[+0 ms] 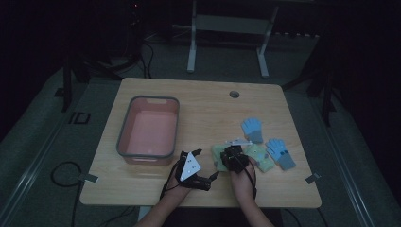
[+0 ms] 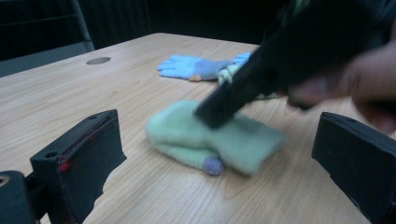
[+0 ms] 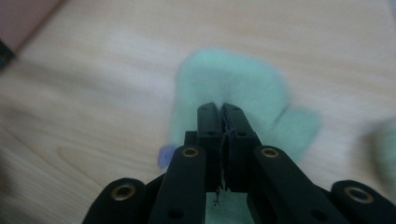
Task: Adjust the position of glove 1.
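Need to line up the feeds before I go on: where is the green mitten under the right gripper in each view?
High view: green mitten lies at the near edge, centre-right, partly under the right gripper.
Left gripper view: mid-frame, between the open jaws, with the right gripper's jaw on it.
Right gripper view: centre, just beyond the closed jaws.
Shared landmark: the mitten's purple tip, also in the right gripper view.

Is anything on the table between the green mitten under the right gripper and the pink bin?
Nothing visible: bare wood runs from the green mitten to the pink bin. The left gripper hovers open close by.
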Tool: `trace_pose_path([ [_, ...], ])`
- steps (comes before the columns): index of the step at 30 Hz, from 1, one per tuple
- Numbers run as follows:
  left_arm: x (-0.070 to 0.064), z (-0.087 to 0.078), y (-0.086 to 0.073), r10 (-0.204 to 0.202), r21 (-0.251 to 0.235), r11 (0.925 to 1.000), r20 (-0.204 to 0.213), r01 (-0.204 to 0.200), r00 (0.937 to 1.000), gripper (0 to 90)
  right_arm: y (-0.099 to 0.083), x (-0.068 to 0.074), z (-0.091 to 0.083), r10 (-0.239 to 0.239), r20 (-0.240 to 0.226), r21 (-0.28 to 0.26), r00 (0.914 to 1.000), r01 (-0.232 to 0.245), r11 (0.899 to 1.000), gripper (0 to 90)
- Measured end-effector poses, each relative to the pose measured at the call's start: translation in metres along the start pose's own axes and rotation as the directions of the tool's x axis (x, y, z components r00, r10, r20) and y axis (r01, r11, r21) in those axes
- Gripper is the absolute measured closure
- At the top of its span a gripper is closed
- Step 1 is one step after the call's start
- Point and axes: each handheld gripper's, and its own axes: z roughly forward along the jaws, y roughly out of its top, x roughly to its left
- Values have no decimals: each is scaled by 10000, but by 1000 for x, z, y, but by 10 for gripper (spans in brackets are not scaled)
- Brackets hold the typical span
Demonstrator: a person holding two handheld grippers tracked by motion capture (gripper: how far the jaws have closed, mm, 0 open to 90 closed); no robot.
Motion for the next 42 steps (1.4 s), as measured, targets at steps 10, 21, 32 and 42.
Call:
trace_pose_path([
  [10,0,0,0,-28,22,10000,77,28,10000,20,0,3,13,175,-290,-274,9994,-183,9995,780],
  [21,0,0,0,-34,9,10000,175,34,9998,21,14,-10,-3,-251,-974,-944,9949,159,9954,594],
  [32,0,0,0,0,-1,10000,153,0,9999,21,25,-47,-26,-1794,-1071,-1128,9779,1674,9794,604],
  [42,0,0,0,4,22,10000,145,-4,9999,21,20,-104,-49,-2294,-1256,-1217,9652,2145,9691,645],
])
